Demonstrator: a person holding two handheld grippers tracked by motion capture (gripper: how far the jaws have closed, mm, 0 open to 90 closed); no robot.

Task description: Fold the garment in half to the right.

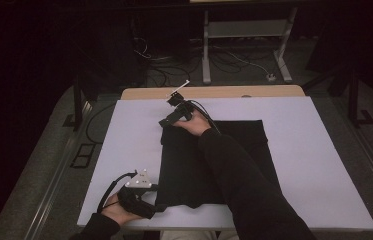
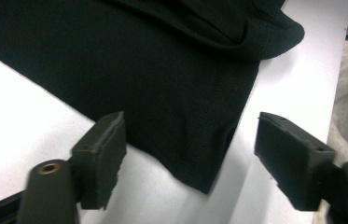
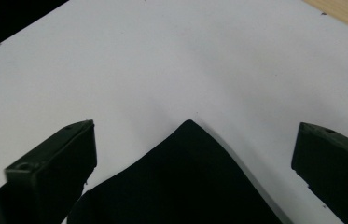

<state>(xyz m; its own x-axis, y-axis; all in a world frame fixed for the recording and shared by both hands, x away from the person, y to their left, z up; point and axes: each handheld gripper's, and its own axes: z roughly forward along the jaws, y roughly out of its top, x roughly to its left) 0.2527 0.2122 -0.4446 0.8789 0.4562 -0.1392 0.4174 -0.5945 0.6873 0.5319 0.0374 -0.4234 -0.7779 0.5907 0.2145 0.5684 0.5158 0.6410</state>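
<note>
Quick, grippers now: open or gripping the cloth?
Left gripper: open, a near corner of the black cloth between its jaws, not pinched.
Right gripper: open, over the cloth's far corner, holding nothing.

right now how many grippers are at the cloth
2: the left gripper at the near left corner of the black cloth, the right gripper at its far left corner.

Dim room, bright tabletop, soft close-ups

A wooden table (image 1: 214,91) is carrying a white board (image 1: 124,140). A black folded garment (image 1: 189,170) is lying flat on the board, its near corner and far corner each lying between a gripper's parted fingers.
</note>
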